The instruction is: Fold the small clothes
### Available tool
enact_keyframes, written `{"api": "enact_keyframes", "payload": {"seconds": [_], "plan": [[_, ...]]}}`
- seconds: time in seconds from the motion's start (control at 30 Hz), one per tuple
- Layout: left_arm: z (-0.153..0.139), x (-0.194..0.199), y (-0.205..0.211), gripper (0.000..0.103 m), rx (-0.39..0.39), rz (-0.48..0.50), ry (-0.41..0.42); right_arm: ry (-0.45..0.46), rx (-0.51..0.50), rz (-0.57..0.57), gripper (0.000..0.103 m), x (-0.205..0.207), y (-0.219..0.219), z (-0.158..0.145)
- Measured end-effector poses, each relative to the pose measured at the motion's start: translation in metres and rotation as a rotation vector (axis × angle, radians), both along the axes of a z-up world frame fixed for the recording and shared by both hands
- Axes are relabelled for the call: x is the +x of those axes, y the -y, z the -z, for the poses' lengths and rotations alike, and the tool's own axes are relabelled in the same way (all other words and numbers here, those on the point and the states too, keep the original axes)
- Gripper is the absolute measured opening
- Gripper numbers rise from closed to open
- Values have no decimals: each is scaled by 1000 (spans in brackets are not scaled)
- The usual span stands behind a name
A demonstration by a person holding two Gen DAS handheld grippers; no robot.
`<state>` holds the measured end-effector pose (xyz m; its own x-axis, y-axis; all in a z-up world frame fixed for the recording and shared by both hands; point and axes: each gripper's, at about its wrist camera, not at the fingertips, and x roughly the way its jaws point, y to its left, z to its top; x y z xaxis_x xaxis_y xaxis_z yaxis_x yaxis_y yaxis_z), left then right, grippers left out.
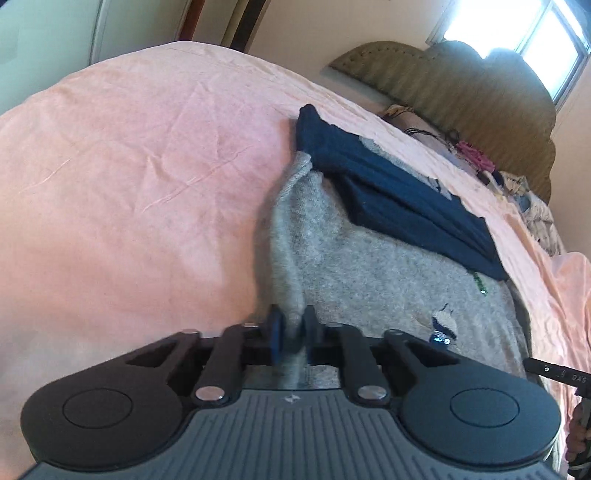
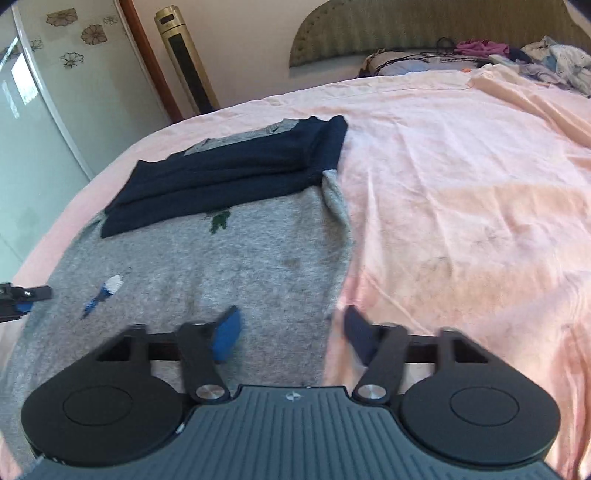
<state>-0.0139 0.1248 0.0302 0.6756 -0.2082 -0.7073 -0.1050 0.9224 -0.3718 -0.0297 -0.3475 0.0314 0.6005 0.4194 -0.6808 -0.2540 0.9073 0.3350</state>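
A grey knit sweater (image 1: 369, 266) lies flat on the pink bed sheet (image 1: 129, 166), its navy sleeves (image 1: 399, 192) folded across the upper part. My left gripper (image 1: 293, 325) is shut on the sweater's near left hem corner, and a ridge of grey fabric runs up from its pads. In the right wrist view the same sweater (image 2: 221, 266) and navy sleeves (image 2: 236, 173) show. My right gripper (image 2: 291, 325) stands over the near right hem edge with its fingers (image 2: 227, 332) apart and the edge between them, not pressed. The left gripper's tip (image 2: 22, 295) shows at the left edge.
A pile of loose clothes (image 2: 554, 62) lies against the padded headboard (image 2: 406, 29) at the far end. Bare pink sheet (image 2: 461, 184) spreads to the right of the sweater. A tower fan (image 2: 184, 55) and a wardrobe door (image 2: 37, 110) stand beyond the bed's left side.
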Motion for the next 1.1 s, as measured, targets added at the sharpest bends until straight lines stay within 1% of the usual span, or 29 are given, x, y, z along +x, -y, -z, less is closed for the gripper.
{"api": "enact_keyframes", "payload": {"seconds": [0.03,0.07,0.1,0.13,0.17,0.23,0.27,0.3,0.33,0.37,0.4,0.43,0.47,0.5,0.53,0.57,0.6,0.63,0.67,0.7,0.73,0.77,0.8,0.87,0.9,0.97,1.03,1.07,1.1], "plan": [[-2,-1,0,6,4,-1,3,-36,35,-11,13,2,1,1],[-5,-5,1,5,34,-6,16,-26,29,-18,13,1,-1,1],[-10,-10,3,5,91,-19,35,-20,21,-23,13,0,-1,1],[-15,-14,4,5,126,-23,52,-16,24,-16,12,-2,1,0],[-16,-16,2,5,140,-16,56,-7,23,-1,11,-3,4,-4],[-8,-15,0,5,181,-7,28,7,36,35,10,-5,18,-9],[-3,-15,0,5,192,-3,25,2,20,66,6,-4,25,-7],[-2,-17,3,5,204,11,40,-17,2,69,6,-2,29,-1],[-4,-19,4,6,204,16,37,-22,19,63,7,-2,31,4],[-7,-22,4,8,178,16,31,-28,34,68,7,-4,32,4],[-9,-25,1,12,143,17,17,-33,43,77,12,-6,33,2],[-8,-30,-3,16,88,24,-5,-35,66,84,17,-11,35,-2],[-7,-35,-6,26,41,27,-19,-37,87,92,34,-17,38,-4],[-6,-42,-9,34,-4,25,-20,-43,103,93,55,-22,41,-5],[-6,-50,-11,38,-45,22,-16,-52,116,89,60,-28,44,-5],[-5,-57,-12,48,-81,25,-15,-67,127,83,60,-34,45,-4],[-4,-63,-12,53,-107,25,-10,-86,143,75,60,-38,45,-3],[-3,-66,-9,53,-113,21,-4,-99,167,62,60,-42,45,-1],[-3,-67,-5,51,-95,13,7,-109,191,42,56,-46,43,1],[-3,-67,-1,36,-56,5,19,-107,195,20,49,-50,40,3],[-2,-65,3,18,7,-7,10,-122,184,10,19,-50,36,6],[-2,-63,5,5,58,-8,0,-131,180,18,8,-49,36,10],[-3,-63,2,5,57,-5,2,-118,191,24,7,-49,39,10],[-7,-67,-5,5,91,-7,-3,-101,161,41,7,-54,45,6],[-6,-67,-7,5,100,8,-7,-97,149,50,6,-56,49,4],[-4,-70,-9,7,97,25,1,-101,162,57,5,-60,58,8],[-7,-76,-10,8,56,30,-10,-97,179,68,5,-64,59,9],[-8,-80,-12,13,15,46,-28,-108,189,74,10,-67,59,8],[-7,-86,-15,23,-27,58,-41,-126,212,72,22,-71,59,6]]}}
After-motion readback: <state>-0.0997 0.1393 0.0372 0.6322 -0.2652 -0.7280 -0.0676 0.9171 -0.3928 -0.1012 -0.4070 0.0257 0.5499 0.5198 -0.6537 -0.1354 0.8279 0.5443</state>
